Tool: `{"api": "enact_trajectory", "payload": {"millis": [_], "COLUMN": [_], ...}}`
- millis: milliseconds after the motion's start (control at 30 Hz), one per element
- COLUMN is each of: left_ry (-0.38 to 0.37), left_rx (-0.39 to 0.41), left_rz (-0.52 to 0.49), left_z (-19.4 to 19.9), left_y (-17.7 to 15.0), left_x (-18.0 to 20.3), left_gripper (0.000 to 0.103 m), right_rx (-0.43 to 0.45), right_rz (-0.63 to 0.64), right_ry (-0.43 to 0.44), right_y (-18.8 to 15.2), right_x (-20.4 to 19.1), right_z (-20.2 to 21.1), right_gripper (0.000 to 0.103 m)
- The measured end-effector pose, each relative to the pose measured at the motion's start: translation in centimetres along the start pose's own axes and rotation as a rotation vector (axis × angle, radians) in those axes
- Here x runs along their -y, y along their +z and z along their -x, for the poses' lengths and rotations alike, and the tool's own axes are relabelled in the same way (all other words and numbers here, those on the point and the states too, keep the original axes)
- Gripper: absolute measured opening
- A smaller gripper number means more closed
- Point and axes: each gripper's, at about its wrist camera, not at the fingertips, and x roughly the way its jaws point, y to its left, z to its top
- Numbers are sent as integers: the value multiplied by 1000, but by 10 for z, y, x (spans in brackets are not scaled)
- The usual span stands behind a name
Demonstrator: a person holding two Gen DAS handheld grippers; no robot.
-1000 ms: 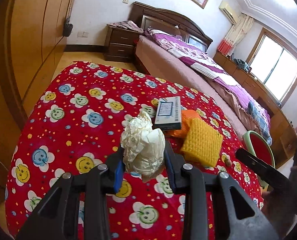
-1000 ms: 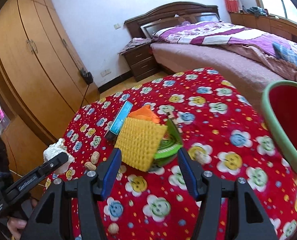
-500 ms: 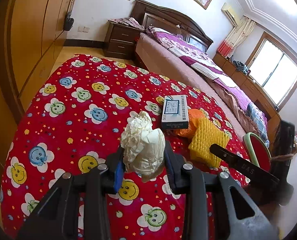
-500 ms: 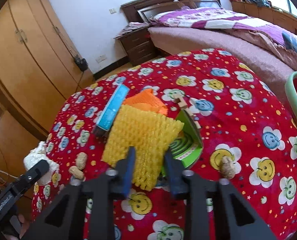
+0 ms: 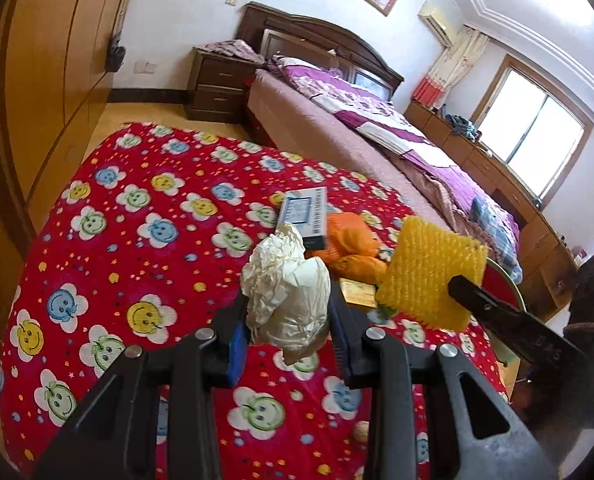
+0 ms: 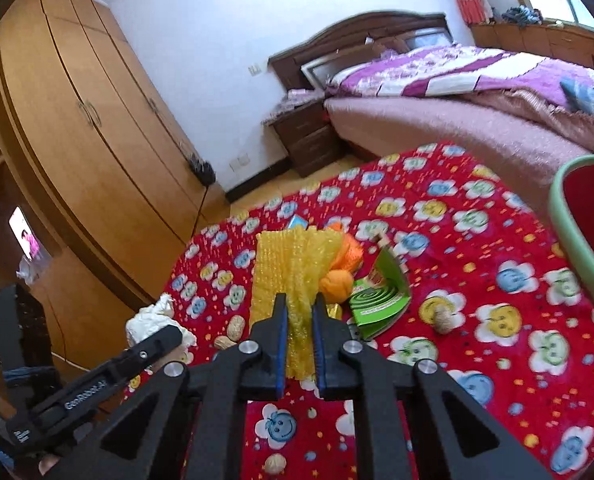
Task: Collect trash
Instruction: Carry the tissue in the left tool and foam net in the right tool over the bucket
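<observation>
Landmark: the green mosquito-coil box [image 6: 381, 304], lying open on the red smiley-flower cloth [image 5: 137, 240] that is covering the table.
Right gripper [image 6: 299, 312]: its jaws are pressing together on the near edge of the yellow foam net [image 6: 289, 276], which is hanging clear of the cloth just left of the green box and hiding part of it.
Left gripper [image 5: 287, 312]: its blue-padded jaws are pinching the crumpled white paper wad [image 5: 287, 288], which is sitting upright between them above the cloth, well left of the green box.
Orange mesh bundle [image 6: 339, 280]: lying against the green box on its left side, partly behind the yellow net.
Blue and white carton [image 5: 305, 216]: lying flat beyond the orange bundle, on the far side of the green box; in the right wrist view the net is blocking most of it.
Peanuts: one [image 6: 443, 318] is resting just right of the green box, two more [image 6: 235, 328] are lying left of it beside the net.
Red bin with a green rim [image 6: 577, 220]: standing off the table edge, well right of the green box.
Background: a bed [image 6: 477, 92] and a wooden wardrobe [image 6: 97, 140] are standing far behind the green box.
</observation>
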Motion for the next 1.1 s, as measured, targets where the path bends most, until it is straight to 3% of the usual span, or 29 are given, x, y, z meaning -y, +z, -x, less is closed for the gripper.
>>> {"api": "enact_trajectory", "payload": {"millis": [500,1100], "left_ry": [-111,-280], "left_rx": [-3,-70], "left_rz": [-133,-323], "left_z": [6,-21], "left_y": [4,9], "left_x": [76,205], "left_gripper": [36,36], "right_rx": [188,320], "right_rz": [-42,-157], "right_ry": [-110,-282], "right_y": [10,22], "right_x": [41,122], "right_z": [97,163], "right_gripper": [12,12]}}
